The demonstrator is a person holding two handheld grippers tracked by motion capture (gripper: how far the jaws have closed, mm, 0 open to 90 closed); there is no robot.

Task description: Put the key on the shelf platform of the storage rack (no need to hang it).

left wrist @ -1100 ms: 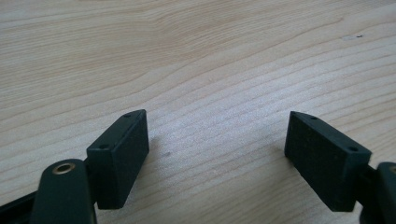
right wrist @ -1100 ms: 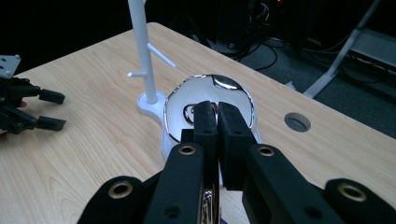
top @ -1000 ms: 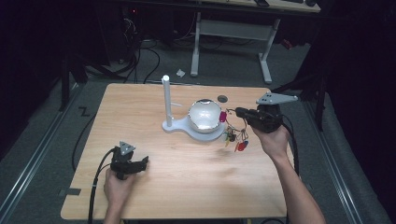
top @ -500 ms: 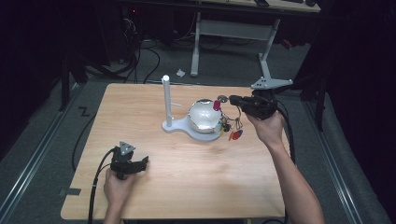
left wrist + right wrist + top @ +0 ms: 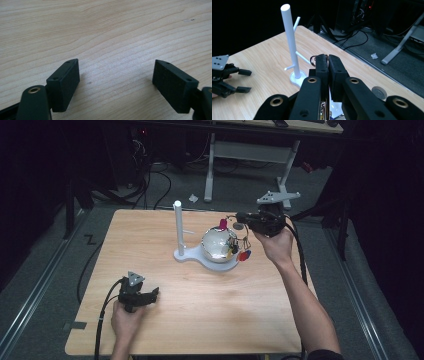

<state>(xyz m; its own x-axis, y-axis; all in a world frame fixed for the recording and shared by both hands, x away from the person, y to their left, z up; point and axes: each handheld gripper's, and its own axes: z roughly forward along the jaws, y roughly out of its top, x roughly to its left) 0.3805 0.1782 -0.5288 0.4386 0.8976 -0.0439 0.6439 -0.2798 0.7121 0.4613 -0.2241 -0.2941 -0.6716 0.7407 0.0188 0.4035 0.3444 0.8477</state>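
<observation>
Glossy round bowl, white pegged stand

We cannot make out the small dangling charms; our right gripper hides their ring.

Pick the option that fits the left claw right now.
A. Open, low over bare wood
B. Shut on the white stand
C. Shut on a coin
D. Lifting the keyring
A: in the left gripper view the left claw has its jaws wide apart with bare table between them.
</observation>
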